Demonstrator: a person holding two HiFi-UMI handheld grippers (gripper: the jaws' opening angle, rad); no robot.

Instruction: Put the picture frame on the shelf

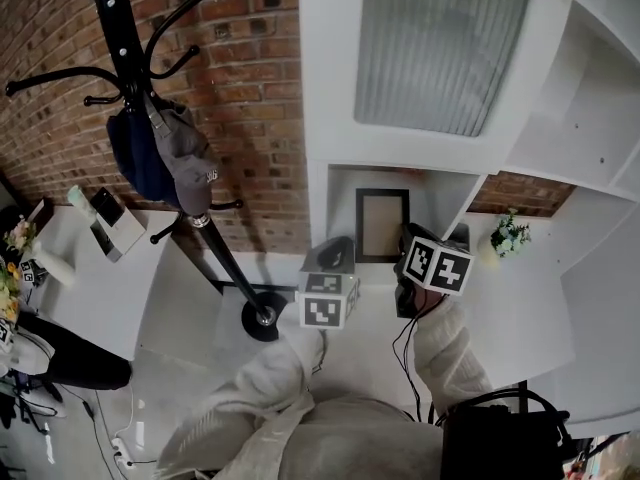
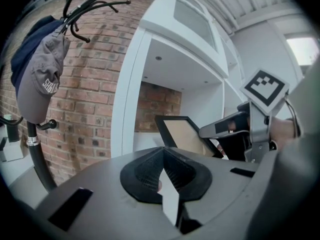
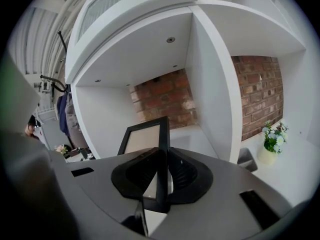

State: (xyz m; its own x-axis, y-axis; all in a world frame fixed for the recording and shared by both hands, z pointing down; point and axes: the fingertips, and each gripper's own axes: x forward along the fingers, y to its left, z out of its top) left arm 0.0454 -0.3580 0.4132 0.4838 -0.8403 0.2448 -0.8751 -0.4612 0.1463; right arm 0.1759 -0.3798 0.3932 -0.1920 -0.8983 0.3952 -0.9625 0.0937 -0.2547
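Nearest the person, the left gripper [image 2: 164, 171] has its dark ribbed jaws drawn close, with only a thin white sliver between them. I cannot tell whether that sliver is a held thing or a pale surface beyond. It hangs just left of the frame, apart from it.

Beside it, the right gripper [image 3: 162, 171] is clamped on the right-hand edge of the rectangular black picture frame [image 3: 145, 139]. The narrow black moulding runs straight down between its jaws.

In the head view the frame [image 1: 382, 224] stands upright, portrait way, at the mouth of the lower compartment of the white shelving unit [image 1: 330, 88]. Its foot is hidden behind the grippers, so contact with the white shelf board [image 3: 192, 134] cannot be judged. The frame has a thin dark border around a plain, pale beige panel.

Free space lies on both sides of the frame, out to the compartment's left wall and to the white divider [image 3: 215, 99], and well above it up to the ceiling. Further back is a red brick rear wall [image 3: 162, 99].

Past the divider, a small white pot of flowers [image 3: 272, 144] sits in the next bay. Left of the unit, a black coat stand [image 1: 190, 168] carries a grey cap [image 1: 190, 163].
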